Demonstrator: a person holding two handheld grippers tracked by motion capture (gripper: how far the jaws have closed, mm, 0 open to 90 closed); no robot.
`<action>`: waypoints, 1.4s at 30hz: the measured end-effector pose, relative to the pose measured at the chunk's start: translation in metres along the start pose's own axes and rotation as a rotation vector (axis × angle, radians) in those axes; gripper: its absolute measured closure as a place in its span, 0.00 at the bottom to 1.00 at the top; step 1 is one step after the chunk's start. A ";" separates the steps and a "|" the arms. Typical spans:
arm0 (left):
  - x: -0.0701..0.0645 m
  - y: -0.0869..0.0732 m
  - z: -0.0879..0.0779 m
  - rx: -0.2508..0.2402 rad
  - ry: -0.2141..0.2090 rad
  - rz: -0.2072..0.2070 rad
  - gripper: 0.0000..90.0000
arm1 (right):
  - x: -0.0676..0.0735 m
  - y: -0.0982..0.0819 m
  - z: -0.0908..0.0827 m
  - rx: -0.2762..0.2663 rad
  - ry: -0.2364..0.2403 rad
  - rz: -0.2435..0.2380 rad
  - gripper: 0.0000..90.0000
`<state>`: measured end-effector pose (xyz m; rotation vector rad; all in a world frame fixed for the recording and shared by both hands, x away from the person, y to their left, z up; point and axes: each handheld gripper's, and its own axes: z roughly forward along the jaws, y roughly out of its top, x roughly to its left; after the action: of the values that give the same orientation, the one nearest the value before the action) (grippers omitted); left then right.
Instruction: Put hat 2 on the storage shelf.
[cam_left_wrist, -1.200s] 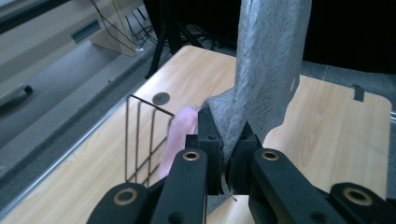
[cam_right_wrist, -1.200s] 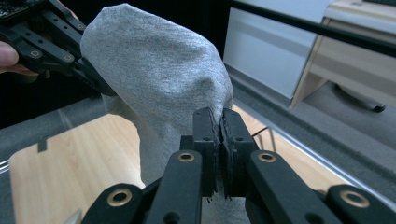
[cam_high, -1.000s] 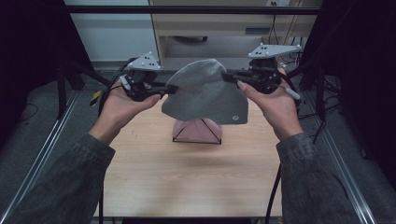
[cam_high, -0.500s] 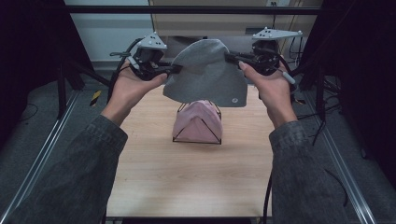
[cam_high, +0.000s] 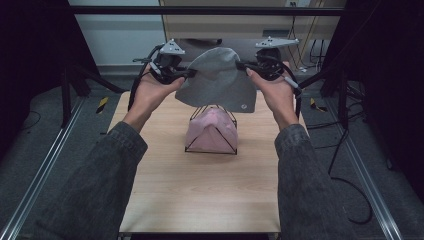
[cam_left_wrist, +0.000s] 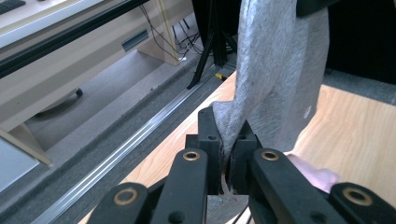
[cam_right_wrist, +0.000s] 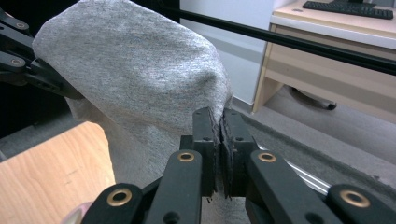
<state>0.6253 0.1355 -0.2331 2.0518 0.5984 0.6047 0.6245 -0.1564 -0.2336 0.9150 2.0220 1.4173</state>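
A grey cloth hangs spread in the air between my two grippers, over the far part of the wooden table. My left gripper is shut on its left edge; the cloth is pinched between its jaws. My right gripper is shut on the right edge of the cloth. Below the cloth stands a black wire frame covered with a pink cloth. The grey cloth's lower hem hangs just above and behind the top of the frame.
A beige desk and a black bar stand beyond the table's far edge. Metal rails run along both sides on the grey floor. Cables lie at the right. The person's sleeves come in over the near half of the table.
Both hands have carried the grey cloth farther from the person and somewhat lower. The frame with the pink cloth has stayed where it was.
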 end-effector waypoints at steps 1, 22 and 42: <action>0.000 0.000 0.000 0.000 0.000 0.000 0.96 | -0.002 -0.002 0.003 0.007 -0.004 -0.002 0.96; 0.002 -0.034 0.033 0.074 -0.022 -0.035 0.96 | -0.007 -0.040 0.024 0.067 -0.004 0.047 0.96; -0.007 -0.063 0.048 0.088 -0.040 -0.082 0.96 | -0.004 -0.076 0.027 0.117 0.026 0.067 0.96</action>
<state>0.6377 0.1324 -0.3113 2.1045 0.6930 0.4958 0.6286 -0.1606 -0.3139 1.0271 2.1309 1.3635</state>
